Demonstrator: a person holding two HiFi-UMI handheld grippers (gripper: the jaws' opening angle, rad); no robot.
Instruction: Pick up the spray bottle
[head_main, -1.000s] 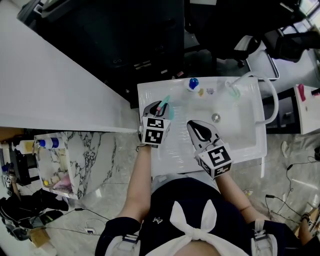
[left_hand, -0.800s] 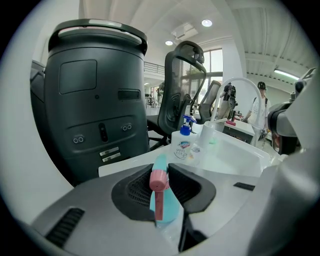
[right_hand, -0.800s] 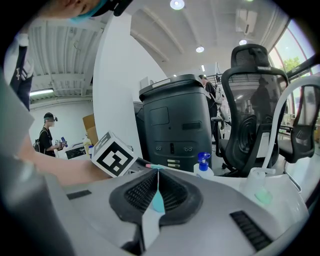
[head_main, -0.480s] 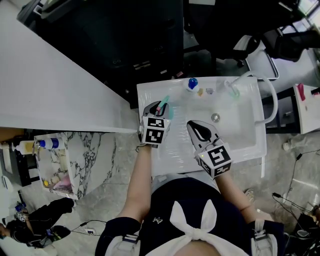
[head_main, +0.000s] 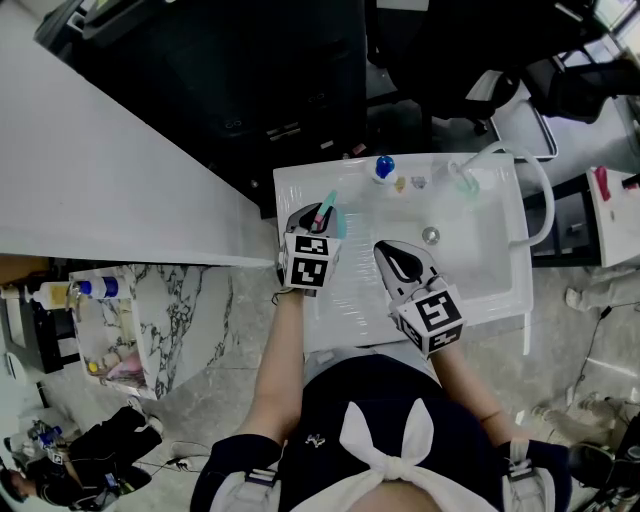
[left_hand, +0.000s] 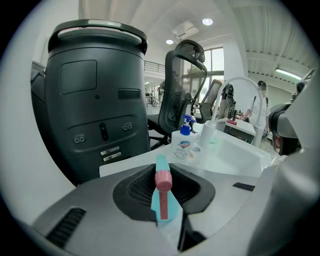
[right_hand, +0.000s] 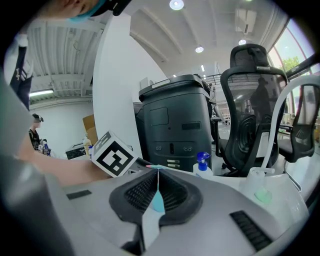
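A teal spray bottle (head_main: 330, 206) with a pink nozzle stands at the left edge of the white sink (head_main: 490, 270). My left gripper (head_main: 316, 216) is around its head. In the left gripper view the teal head and pink nozzle (left_hand: 162, 181) sit between the jaws of the left gripper (left_hand: 166, 212). Those jaws have just been closing, and the pads now press on the bottle. My right gripper (head_main: 392, 254) hovers over the basin just right of it, shut with nothing held. In the right gripper view the pads of the right gripper (right_hand: 157, 192) meet in a thin line.
A hand-soap pump bottle (head_main: 386, 168) with a blue top and a small white bottle (head_main: 464, 180) stand on the sink's far rim. The white faucet (head_main: 525, 175) arches at the right, with the drain (head_main: 431, 236) mid-basin. A black bin (left_hand: 95, 100) and an office chair (left_hand: 185, 75) stand behind.
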